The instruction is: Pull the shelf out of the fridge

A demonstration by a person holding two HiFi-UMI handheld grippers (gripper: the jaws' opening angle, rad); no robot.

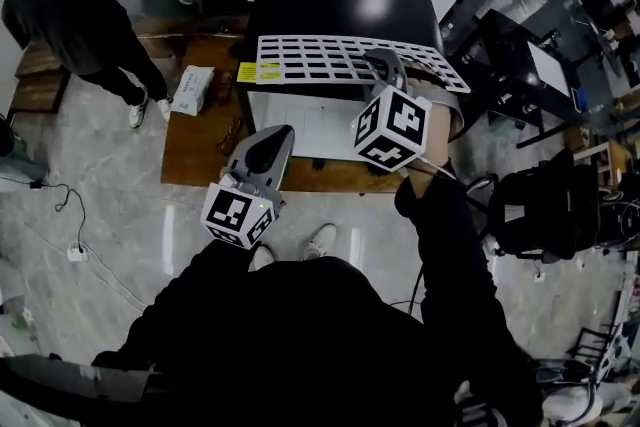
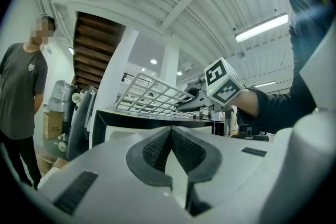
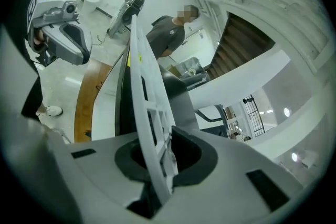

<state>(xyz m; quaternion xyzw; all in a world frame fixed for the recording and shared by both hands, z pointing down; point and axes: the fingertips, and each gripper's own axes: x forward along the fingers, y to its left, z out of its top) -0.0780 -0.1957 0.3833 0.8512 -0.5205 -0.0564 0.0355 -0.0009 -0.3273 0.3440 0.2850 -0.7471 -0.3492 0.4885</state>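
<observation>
Right tongs (image 3: 157, 162) pinch the white shelf (image 3: 143, 81) over the black fridge (image 1: 345, 10).

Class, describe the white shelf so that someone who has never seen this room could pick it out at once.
Find the black fridge standing on the wooden platform in the middle of the room. Over its top is the shelf, gripped at one edge by the right tongs. It is the only flat white grid of open squares; the box beside the fridge is solid.
</observation>
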